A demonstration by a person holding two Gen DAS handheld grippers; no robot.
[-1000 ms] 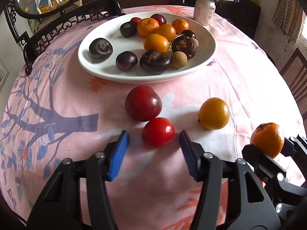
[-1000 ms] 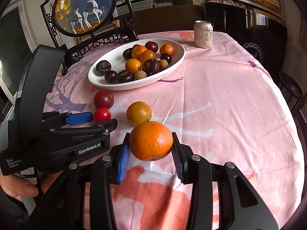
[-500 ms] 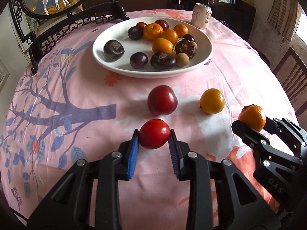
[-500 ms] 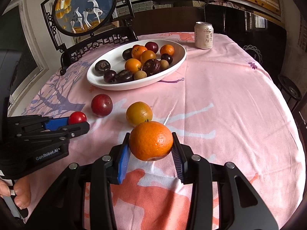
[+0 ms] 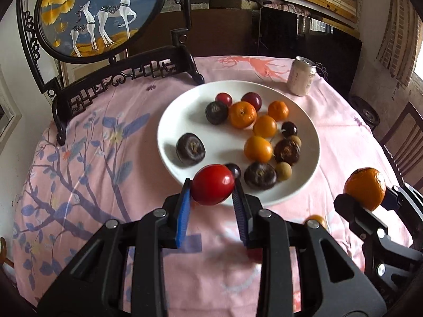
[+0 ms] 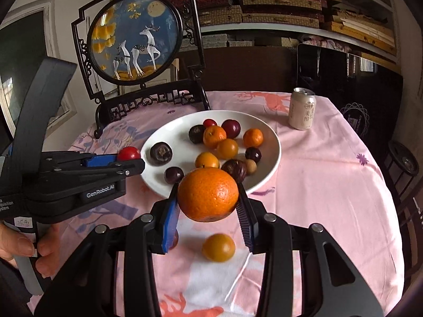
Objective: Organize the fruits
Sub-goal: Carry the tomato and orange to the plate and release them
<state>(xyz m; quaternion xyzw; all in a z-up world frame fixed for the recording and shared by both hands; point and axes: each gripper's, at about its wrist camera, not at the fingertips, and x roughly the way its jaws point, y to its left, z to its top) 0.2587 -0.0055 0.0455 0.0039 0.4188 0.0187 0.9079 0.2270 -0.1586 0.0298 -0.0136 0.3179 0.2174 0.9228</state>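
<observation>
My left gripper (image 5: 211, 192) is shut on a red tomato (image 5: 212, 184) and holds it in the air at the near rim of the white plate (image 5: 174, 121). My right gripper (image 6: 208, 198) is shut on a large orange (image 6: 208, 194), lifted in front of the plate (image 6: 272, 142). The plate holds several dark plums, small oranges and longans. The left gripper with the tomato (image 6: 128, 153) also shows in the right wrist view, left of the plate. A yellow-orange fruit (image 6: 218, 247) lies on the pink cloth below the held orange.
A drink can (image 5: 301, 76) stands on the cloth behind the plate to the right. A dark carved stand with a round deer picture (image 5: 97, 13) stands at the back left. A red fruit (image 5: 255, 255) lies on the cloth, mostly hidden under my left gripper.
The left gripper closed on the tomato and lifted it toward the plate. The right gripper rose and moved forward with the orange. Both are now near the plate's front rim.
</observation>
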